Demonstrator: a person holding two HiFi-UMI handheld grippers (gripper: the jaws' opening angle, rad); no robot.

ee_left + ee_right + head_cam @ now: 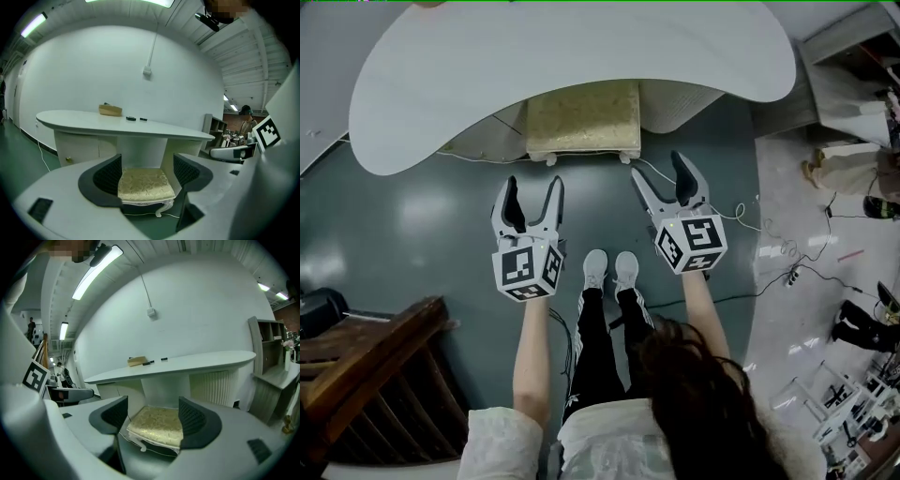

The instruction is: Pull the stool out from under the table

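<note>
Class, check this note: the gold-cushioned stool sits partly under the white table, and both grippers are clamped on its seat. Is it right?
Not quite. The stool does sit partly under the table, but neither the left gripper nor the right gripper is clamped on it: the head view shows both with jaws apart, short of the seat, holding nothing.

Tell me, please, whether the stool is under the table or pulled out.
Tucked under: the stool sits in the recess of the table, its back beneath the top; the left gripper and right gripper hang short of it.
</note>
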